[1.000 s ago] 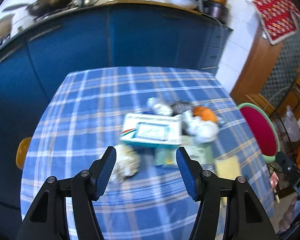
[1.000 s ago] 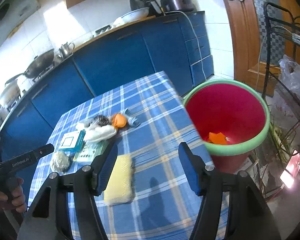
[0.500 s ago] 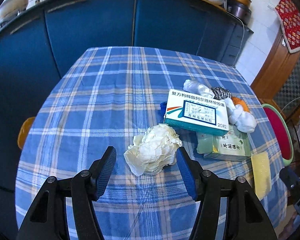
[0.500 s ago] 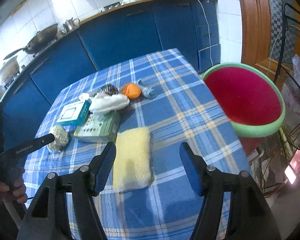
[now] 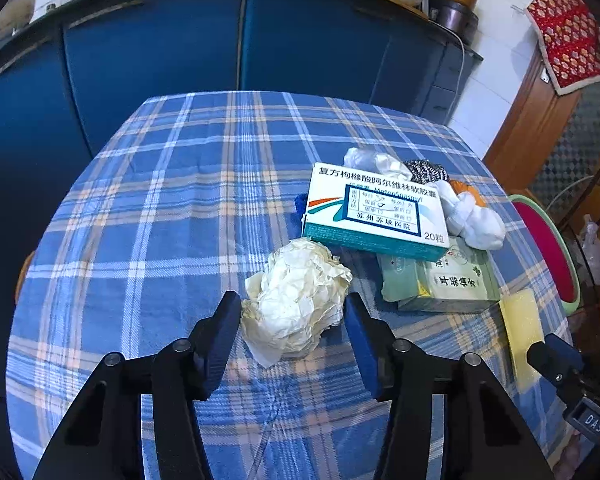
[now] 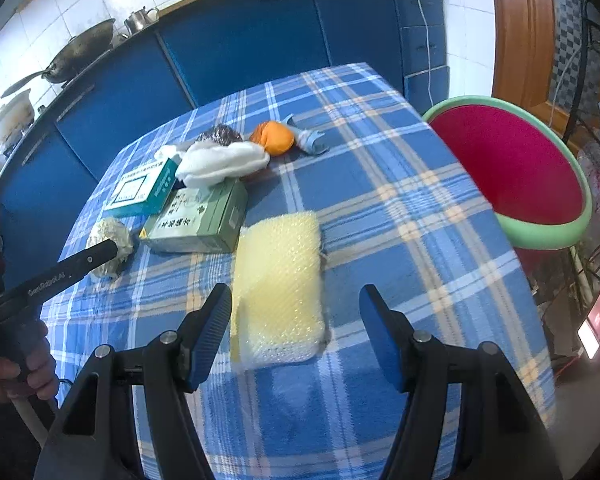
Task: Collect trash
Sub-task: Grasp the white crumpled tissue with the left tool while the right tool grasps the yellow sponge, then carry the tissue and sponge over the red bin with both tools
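Left wrist view is looking down on a blue plaid tablecloth point(image 5: 148, 216). The left gripper point(image 5: 293, 312) is straddling a crumpled paper wad point(image 5: 296, 300), and its jaws are closing, with the left pad just touching the wad's edge and the right pad not yet pressing. At one o'clock from the wad a white-and-teal medicine box point(image 5: 374, 216) is lying half on a green tea box point(image 5: 448, 284). Beyond them, toward one o'clock, white tissue point(image 5: 474, 216), a steel scourer point(image 5: 426, 170) and an orange scrap point(image 5: 466, 190) are sitting bunched together. At three o'clock a yellow sponge point(image 5: 522, 320) is lying near the table edge.

Right wrist view is showing the right gripper point(image 6: 296, 324) with its jaws spread wide, hanging over the near end of the yellow sponge point(image 6: 278, 276) and not pinching it. At two o'clock, off the table, a red bin with a green rim point(image 6: 512, 168) is standing open. At ten o'clock the green tea box point(image 6: 200, 220) is lying just beside the sponge. At nine o'clock a hand point(image 6: 16, 368) is holding the left gripper at the paper wad point(image 6: 110, 240).
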Tool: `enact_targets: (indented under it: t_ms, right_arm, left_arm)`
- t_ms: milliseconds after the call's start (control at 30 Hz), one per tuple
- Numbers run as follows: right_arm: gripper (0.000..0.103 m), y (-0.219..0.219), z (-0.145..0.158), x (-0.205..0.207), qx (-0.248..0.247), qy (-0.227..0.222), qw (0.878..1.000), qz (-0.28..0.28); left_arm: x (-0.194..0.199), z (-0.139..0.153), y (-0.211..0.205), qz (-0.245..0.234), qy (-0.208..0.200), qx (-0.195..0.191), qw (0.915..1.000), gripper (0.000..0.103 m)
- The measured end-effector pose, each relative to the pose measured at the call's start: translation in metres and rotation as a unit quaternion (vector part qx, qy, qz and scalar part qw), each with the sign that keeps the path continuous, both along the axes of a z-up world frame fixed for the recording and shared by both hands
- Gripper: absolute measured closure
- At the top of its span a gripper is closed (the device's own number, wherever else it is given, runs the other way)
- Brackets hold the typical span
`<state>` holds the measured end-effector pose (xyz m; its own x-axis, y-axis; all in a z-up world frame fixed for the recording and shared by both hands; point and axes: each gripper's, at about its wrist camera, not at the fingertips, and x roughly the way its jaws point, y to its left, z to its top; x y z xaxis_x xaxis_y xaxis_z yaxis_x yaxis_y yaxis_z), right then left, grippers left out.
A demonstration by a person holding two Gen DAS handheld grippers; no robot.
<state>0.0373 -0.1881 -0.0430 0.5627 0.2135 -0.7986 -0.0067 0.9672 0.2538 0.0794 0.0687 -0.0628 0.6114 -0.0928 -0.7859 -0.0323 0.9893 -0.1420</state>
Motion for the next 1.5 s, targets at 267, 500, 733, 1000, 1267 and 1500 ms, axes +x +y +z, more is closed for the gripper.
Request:
enact_targets:
  t_ms: [267, 500, 733, 1000, 1267, 1500]
  right_arm:
    - [0.035, 0.008, -0.005, 0.001, -0.013, 0.001, 1.000, 0.012]
    - [0.036, 0.014, -0.007, -0.001, -0.035, -0.012, 0.999, 0.021]
    - [0.062, 0.010, -0.006, -0.006, -0.015, -0.022, 0.999, 0.023]
    - [0.073, -0.011, 0.015, -0.017, 0.005, -0.059, 0.998, 0.003]
    - [0.076, -0.053, 0.032, -0.022, 0.019, -0.090, 0.995, -0.038]
    - [0.076, -0.098, 0.042, -0.021, 0.025, -0.110, 0.990, -0.087]
  left_arm:
    - [-0.007, 0.004, 0.006, -0.001, -0.012, -0.012, 0.9999, 0.058]
    - [-0.027, 0.027, 0.004, -0.003, -0.039, -0.017, 0.9991, 0.058]
    - [-0.039, 0.051, -0.011, -0.020, -0.065, -0.013, 0.9976, 0.058]
    - [-0.033, 0.067, -0.045, -0.055, -0.072, -0.010, 0.9958, 0.058]
    - [-0.013, 0.075, -0.103, -0.118, -0.069, -0.014, 0.9905, 0.058]
    - [0.005, 0.077, -0.162, -0.173, -0.067, -0.003, 0.9827, 0.058]
